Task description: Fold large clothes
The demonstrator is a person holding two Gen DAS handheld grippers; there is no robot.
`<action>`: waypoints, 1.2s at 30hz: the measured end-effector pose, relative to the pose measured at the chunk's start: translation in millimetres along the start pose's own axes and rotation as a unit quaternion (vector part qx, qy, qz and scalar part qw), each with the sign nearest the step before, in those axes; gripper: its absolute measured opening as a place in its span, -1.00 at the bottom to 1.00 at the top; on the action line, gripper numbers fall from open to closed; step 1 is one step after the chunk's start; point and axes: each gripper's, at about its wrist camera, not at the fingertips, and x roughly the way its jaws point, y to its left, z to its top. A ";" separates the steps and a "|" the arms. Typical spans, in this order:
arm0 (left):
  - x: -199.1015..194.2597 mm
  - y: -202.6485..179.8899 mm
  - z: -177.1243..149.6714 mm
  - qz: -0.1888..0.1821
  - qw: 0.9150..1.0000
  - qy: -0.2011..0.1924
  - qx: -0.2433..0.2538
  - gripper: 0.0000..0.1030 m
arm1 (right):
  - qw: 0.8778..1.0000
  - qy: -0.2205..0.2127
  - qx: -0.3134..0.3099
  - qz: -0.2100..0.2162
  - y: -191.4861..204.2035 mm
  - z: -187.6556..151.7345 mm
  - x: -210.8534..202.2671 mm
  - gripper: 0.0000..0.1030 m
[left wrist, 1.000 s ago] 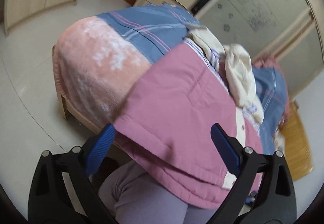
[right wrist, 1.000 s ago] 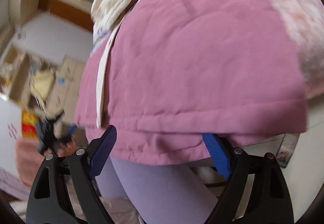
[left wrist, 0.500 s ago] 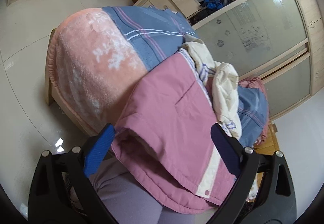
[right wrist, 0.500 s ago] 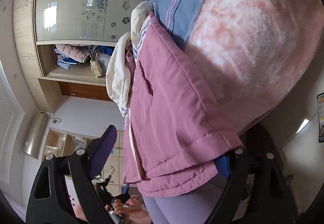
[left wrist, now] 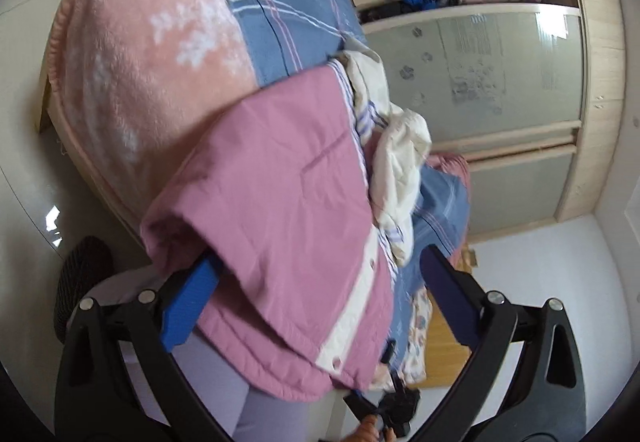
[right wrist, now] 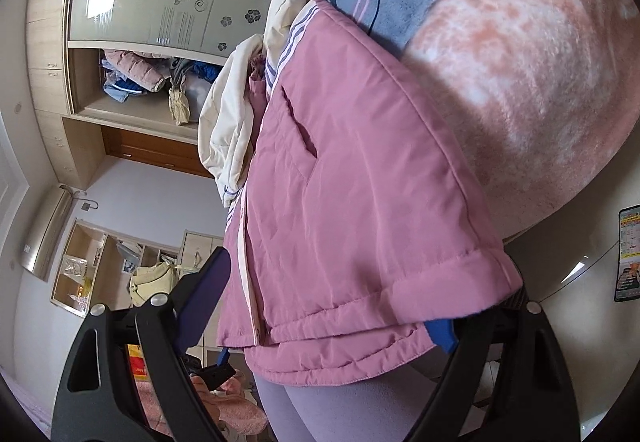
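Note:
A pink padded jacket (left wrist: 280, 194) with a cream placket and cream lining lies on the bed, its hem hanging over the near edge. It also shows in the right wrist view (right wrist: 352, 202). My left gripper (left wrist: 316, 282) is open, its jaws wide apart on either side of the hem; the left blue pad (left wrist: 188, 306) is partly under the fabric. My right gripper (right wrist: 320, 306) is open, spanning the hem; its right pad (right wrist: 442, 334) is mostly hidden under the rolled hem corner.
The bed has a pink fleece blanket (left wrist: 132, 54) and a blue striped blanket (left wrist: 288, 10). A wardrobe with frosted glass doors (left wrist: 500, 74) and open shelves of clothes stands behind. The person's legs in lilac trousers (right wrist: 340, 410) are just below the hem.
Both grippers have tilted and pulled up and back from the jacket, so more of the bed and wardrobe shows. The hem's corners have rolled over. The jaws stay wide apart.

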 end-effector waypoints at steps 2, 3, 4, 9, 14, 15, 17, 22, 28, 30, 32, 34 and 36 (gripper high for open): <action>4.8 1.1 5.7 0.029 0.999 -0.037 0.000 0.94 | 1.000 -0.012 0.003 0.002 0.6 0.5 2.9 0.68; 7.8 3.5 9.6 0.044 0.998 -0.048 -0.003 0.94 | 1.000 -0.024 0.008 -0.001 0.2 1.7 2.0 0.63; 11.3 8.6 12.6 0.053 0.997 -0.052 -0.017 0.92 | 0.999 -0.044 0.019 -0.010 -2.2 3.3 -1.1 0.51; 4.9 39.8 8.3 0.122 0.986 -0.096 -0.069 -0.57 | 0.987 -0.106 0.094 -0.078 -28.1 6.0 -22.8 -0.93; -5.9 39.4 -3.2 0.118 0.984 -0.127 -0.044 -0.81 | 0.976 -0.146 -0.065 -0.147 24.9 -4.6 -33.8 -0.96; -6.9 31.3 -5.5 0.132 0.981 -0.138 -0.027 -0.83 | 0.975 -0.148 -0.074 -0.150 28.8 -4.9 -35.3 -0.96; -5.1 23.9 -7.2 0.151 0.977 -0.150 -0.008 -0.85 | 0.977 -0.137 -0.048 -0.154 16.8 -2.2 -33.7 -0.97; -0.3 34.9 -5.8 0.173 0.973 -0.149 -0.003 -0.85 | 0.976 -0.117 -0.030 -0.180 -15.4 -7.9 -23.1 -0.97; 3.7 46.2 1.4 0.173 0.976 -0.133 -0.016 -0.85 | 0.976 -0.108 -0.009 -0.187 -23.5 -1.6 -14.5 -1.00; 0.8 47.6 0.6 0.180 0.975 -0.129 -0.002 -0.85 | 0.980 -0.093 -0.009 -0.178 -26.8 1.1 -7.3 -0.95; -6.2 40.3 1.1 0.168 0.979 -0.119 0.012 -0.82 | 0.986 -0.071 -0.030 -0.148 -21.1 2.0 -14.1 -0.82; -21.1 33.0 2.4 0.142 0.985 -0.095 0.027 -0.71 | 0.995 0.000 -0.061 -0.084 -12.8 -1.2 -24.9 -0.09; -37.4 25.8 0.9 0.118 0.989 -0.077 0.048 -0.56 | 0.995 0.015 -0.083 -0.049 -8.7 -5.2 -48.6 0.59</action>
